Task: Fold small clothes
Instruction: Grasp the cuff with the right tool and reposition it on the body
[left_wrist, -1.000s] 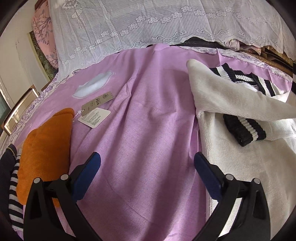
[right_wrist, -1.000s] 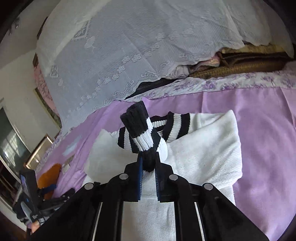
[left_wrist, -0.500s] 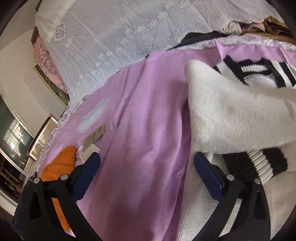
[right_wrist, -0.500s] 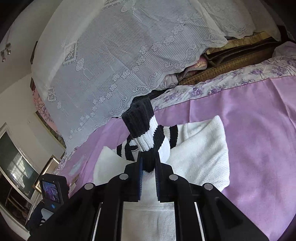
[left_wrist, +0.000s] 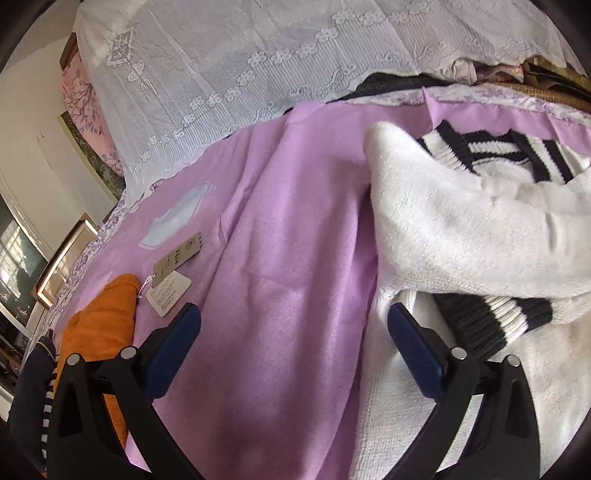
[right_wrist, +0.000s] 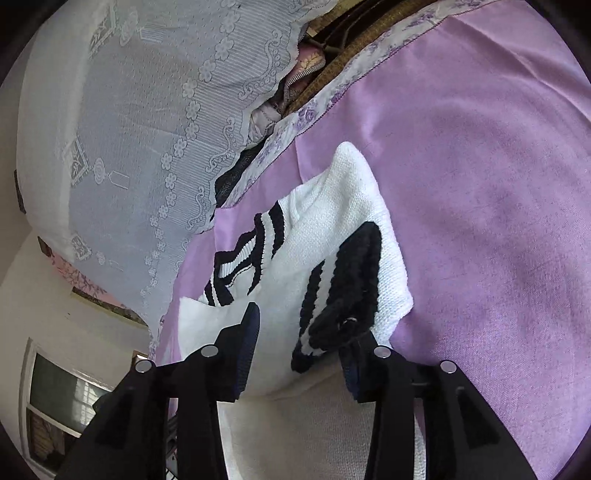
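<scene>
In your left wrist view the sweater (left_wrist: 461, 229) lies on the bedsheet (left_wrist: 288, 258) at the right of the frame, one sleeve folded across its body. The hang tags (left_wrist: 173, 273) lie at left, beside the folded garment (left_wrist: 99, 332) at lower left. The lace cover (left_wrist: 258, 66) hangs behind, across the top.

Bright daylight, soft shadows – white sweater (left_wrist: 461, 229) glares and blurs a bit; pics bend, edges dark w/ black corners.

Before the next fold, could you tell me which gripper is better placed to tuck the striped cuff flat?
Probably the right gripper: its opening jaws straddle the striped cuff; the left gripper hovers over purple cloth.
</scene>
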